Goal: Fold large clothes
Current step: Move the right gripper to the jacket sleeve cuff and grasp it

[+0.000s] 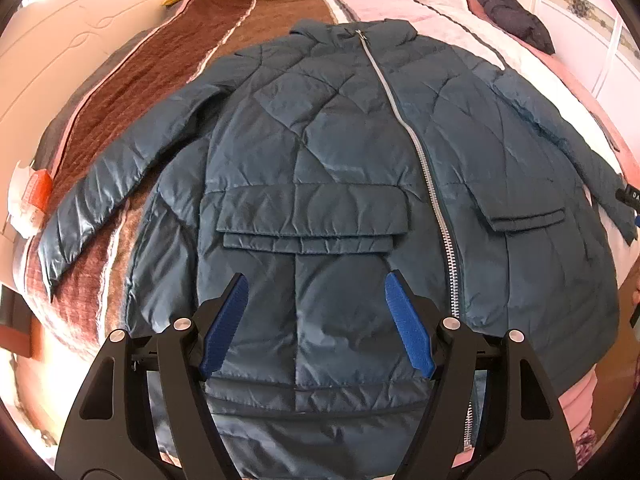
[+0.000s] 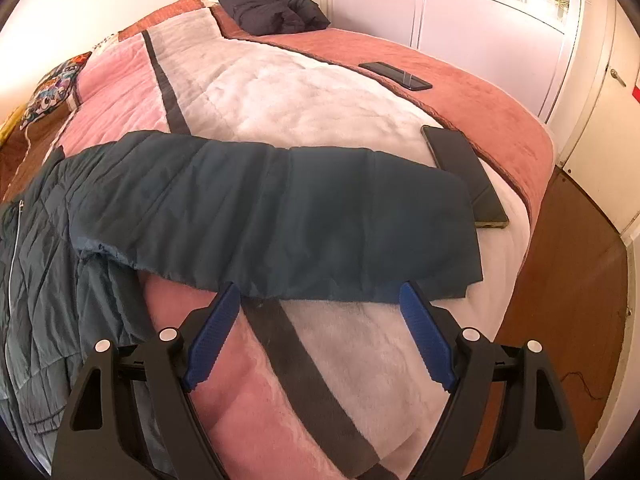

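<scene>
Left gripper [image 1: 316,292]: jaws spread, empty, over jacket [image 1: 340,168] hem. Right gripper [image 2: 320,300]: jaws spread, empty, just short of sleeve [image 2: 280,216] edge. Jacket flat, zipped, mid-bed [image 2: 320,92]; sleeve stretched toward right edge, cuff overlapping phone [image 2: 468,168].

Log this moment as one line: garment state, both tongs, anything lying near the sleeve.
jacket: flat on bed, zipped, unfolded | left tongs: open above hem | right tongs: open by sleeve | phone: beside cuff
</scene>
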{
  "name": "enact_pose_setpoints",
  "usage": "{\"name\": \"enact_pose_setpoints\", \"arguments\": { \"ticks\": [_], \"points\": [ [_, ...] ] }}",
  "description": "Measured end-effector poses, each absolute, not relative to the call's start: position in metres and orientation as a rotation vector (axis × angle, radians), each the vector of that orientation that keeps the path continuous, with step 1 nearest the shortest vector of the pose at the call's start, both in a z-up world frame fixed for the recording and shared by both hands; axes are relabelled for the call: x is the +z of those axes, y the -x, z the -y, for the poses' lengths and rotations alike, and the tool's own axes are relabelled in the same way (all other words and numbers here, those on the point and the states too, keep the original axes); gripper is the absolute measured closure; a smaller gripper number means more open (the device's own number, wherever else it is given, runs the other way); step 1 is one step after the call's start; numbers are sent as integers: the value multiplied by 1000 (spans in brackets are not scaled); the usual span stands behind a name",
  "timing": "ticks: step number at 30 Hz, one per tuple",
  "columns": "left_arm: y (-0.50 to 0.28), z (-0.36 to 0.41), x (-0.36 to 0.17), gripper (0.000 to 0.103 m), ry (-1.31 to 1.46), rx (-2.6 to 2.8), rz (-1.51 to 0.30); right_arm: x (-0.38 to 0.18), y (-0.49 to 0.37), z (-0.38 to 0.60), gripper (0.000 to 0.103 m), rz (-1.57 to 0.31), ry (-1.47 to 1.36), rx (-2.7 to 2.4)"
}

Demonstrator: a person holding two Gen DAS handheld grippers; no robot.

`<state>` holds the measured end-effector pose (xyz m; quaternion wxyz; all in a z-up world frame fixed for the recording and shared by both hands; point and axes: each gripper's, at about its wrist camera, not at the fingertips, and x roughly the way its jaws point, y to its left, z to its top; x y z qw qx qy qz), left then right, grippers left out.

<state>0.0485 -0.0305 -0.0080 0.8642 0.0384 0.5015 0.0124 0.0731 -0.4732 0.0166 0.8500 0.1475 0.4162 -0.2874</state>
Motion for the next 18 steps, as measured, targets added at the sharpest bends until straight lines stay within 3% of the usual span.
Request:
{"name": "enact_pose_setpoints", "arguments": {
  "ticks": [18],
  "points": [
    [-47, 40, -14, 32, -90, 16, -1069, 7, -77, 474, 24, -894, -312, -600]
  ]
}}
